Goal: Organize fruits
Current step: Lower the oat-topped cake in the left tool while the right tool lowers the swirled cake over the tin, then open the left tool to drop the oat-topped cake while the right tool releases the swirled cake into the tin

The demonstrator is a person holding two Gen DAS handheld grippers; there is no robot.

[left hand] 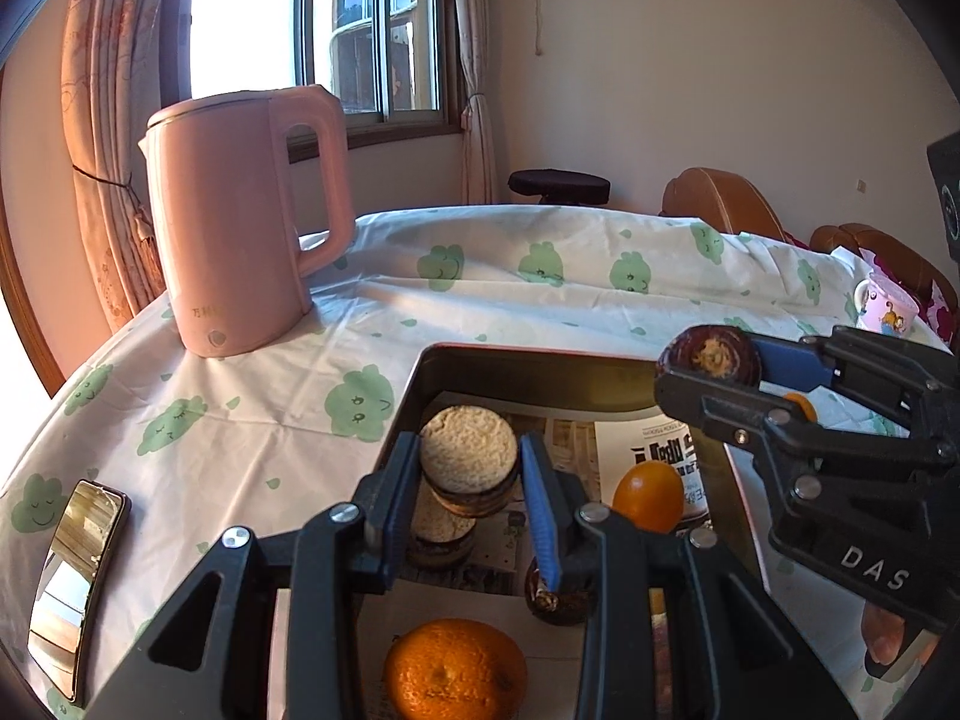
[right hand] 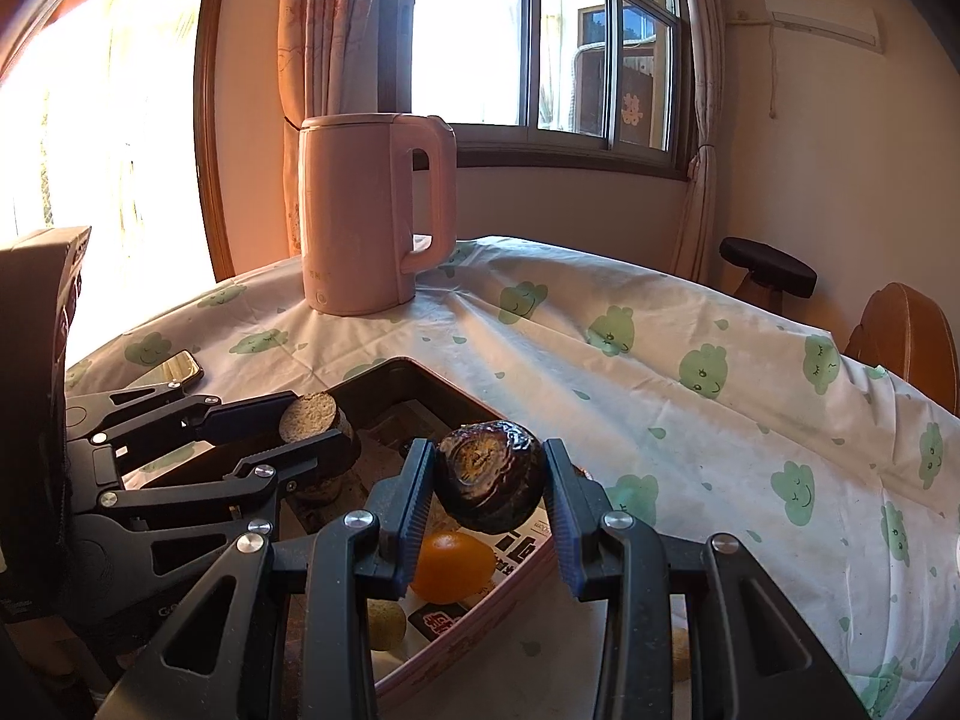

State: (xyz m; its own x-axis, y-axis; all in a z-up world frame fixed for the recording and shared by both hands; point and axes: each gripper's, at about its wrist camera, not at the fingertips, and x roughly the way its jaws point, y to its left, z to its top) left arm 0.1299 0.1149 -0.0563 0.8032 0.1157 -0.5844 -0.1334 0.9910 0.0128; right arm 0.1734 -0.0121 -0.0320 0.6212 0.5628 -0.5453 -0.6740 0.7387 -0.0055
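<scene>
Left gripper (left hand: pixel 471 480) is clamped on a cut round piece (left hand: pixel 469 459), dark-skinned with a pale, grainy cut face. The cut face tilts up and toward the left wrist camera; its short axis runs roughly along the fingers, and the blue pads (left hand: pixel 540 516) press on the dark rim at either side. The piece hangs over the tray (left hand: pixel 480 360), above another similar cut piece (left hand: pixel 438 534) lying on the paper lining.

Right gripper (right hand: pixel 489 480) is clamped on a dark round fruit (right hand: pixel 489 474), wrinkled and glossy, with its brownish stem scar turned toward the right wrist camera. It has no clear long axis and looks close to spherical. It also hangs over the tray, at the right corner.

Tray contents seen from the left wrist: a small smooth orange fruit (left hand: pixel 648 495) on printed paper, a larger rough-skinned orange (left hand: pixel 456 669) at the near edge, and one small dark piece (left hand: pixel 558 600) partly hidden behind the right finger of the left gripper. In the right wrist view a pale round item (right hand: pixel 384 624) sits low in the tray; what it is cannot be told.

Both grippers point downward at a slant over the tray, side by side, the left one reaching in from the left, fingertips apart from each other.

Off-tray: pink kettle (left hand: pixel 240 222) upright on the patterned tablecloth (left hand: pixel 540 300), phone (left hand: pixel 78 582) lying flat near the left edge, small printed cup (left hand: pixel 885 306) at far right.
</scene>
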